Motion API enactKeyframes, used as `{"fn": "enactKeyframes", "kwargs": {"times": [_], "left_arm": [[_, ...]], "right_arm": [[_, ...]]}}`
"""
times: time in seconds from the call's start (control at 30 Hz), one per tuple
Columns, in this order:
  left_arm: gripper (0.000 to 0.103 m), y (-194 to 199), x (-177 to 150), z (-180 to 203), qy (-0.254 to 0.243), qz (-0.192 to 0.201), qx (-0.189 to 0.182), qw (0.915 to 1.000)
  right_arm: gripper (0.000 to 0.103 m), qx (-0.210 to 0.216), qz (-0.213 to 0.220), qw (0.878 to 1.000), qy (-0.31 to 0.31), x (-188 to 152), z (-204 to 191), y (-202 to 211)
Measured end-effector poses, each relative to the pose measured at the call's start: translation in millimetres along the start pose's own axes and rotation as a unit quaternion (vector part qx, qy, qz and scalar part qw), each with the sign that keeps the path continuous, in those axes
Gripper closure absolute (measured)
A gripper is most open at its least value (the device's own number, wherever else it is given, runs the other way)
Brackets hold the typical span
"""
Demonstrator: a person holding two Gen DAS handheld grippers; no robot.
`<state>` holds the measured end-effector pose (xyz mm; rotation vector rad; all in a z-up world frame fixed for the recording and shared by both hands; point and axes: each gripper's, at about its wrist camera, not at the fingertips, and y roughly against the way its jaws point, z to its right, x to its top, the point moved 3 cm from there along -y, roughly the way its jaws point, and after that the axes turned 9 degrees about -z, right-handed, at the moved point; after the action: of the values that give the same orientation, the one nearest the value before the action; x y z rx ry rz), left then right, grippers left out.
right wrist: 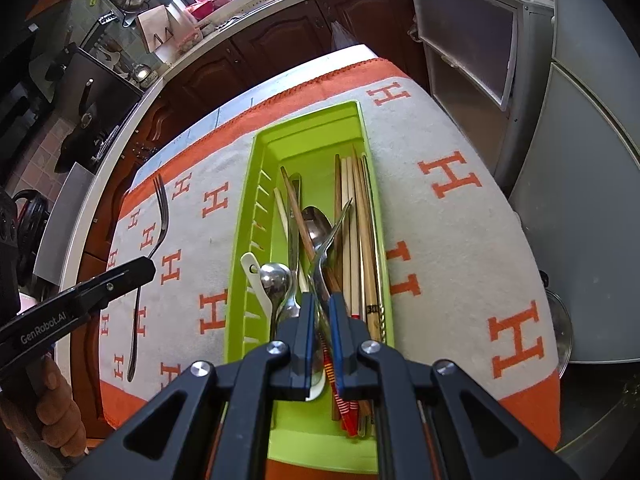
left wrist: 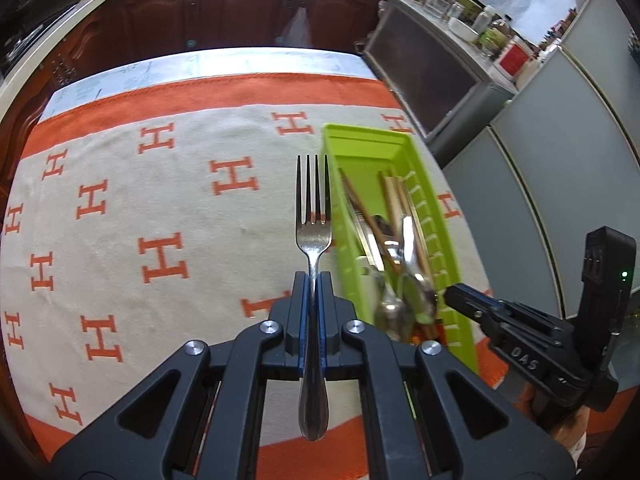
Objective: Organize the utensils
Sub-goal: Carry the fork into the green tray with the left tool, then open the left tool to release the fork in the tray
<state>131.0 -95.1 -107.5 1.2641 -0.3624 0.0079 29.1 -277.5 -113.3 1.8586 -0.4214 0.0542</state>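
Observation:
My left gripper (left wrist: pixel 312 280) is shut on the neck of a steel fork (left wrist: pixel 314 236). The fork is lifted above the cloth, tines pointing away, just left of the green utensil tray (left wrist: pixel 400 142). The right wrist view shows this fork (right wrist: pixel 160 216) in the left gripper (right wrist: pixel 149 267), to the tray's left. My right gripper (right wrist: pixel 322 306) hangs over the near half of the tray (right wrist: pixel 312 124). It is shut on the handle of a second fork (right wrist: pixel 334 236), whose tines slant up over the chopsticks (right wrist: pixel 356 240). Spoons (right wrist: pixel 276 278) and more cutlery lie in the tray.
A cream tablecloth with orange H marks (left wrist: pixel 160 256) covers the table. Dark wood cabinets (left wrist: pixel 224 12) run behind it, and a grey cupboard (left wrist: pixel 424 60) and grey panels stand to the right. A hand (right wrist: pixel 56 400) holds the left gripper.

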Motion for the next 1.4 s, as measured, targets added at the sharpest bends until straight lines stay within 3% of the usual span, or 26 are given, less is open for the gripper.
{"fn": "enactKeyframes", "kwargs": {"times": [0.17, 0.43, 0.73, 1.03, 1.27, 1.37, 1.4], "left_arm": [[0.101, -6.3, 5.5, 36.9, -0.020, -0.011, -0.012, 0.9997], [0.101, -35.1, 11.8, 85.1, -0.056, -0.027, 0.005, 0.9981], [0.101, -62.3, 18.6, 81.1, -0.046, -0.035, 0.038, 0.9976], [0.101, -69.8, 20.4, 76.6, -0.025, -0.049, 0.036, 0.9979], [0.100, -66.9, 20.2, 74.6, -0.028, -0.046, 0.054, 0.9971], [0.091, -64.2, 16.5, 72.8, -0.033, -0.046, 0.064, 0.9963], [0.078, -62.9, 15.0, 71.6, -0.034, -0.045, 0.067, 0.9962]], "right_arm": [[0.095, -0.006, 0.007, 1.000, -0.004, -0.8, 4.4, 5.8], [0.096, -0.011, 0.011, 1.000, -0.012, -3.9, 11.1, 8.2], [0.096, -0.012, 0.009, 1.000, -0.012, -6.3, 15.2, 5.9], [0.096, -0.011, 0.007, 1.000, -0.011, -8.1, 14.2, 5.0], [0.096, -0.012, 0.007, 1.000, -0.011, -9.3, 13.2, 4.8], [0.096, -0.012, 0.006, 1.000, -0.009, -10.1, 11.8, 4.9], [0.096, -0.012, 0.005, 1.000, -0.007, -10.3, 10.9, 4.8]]}}
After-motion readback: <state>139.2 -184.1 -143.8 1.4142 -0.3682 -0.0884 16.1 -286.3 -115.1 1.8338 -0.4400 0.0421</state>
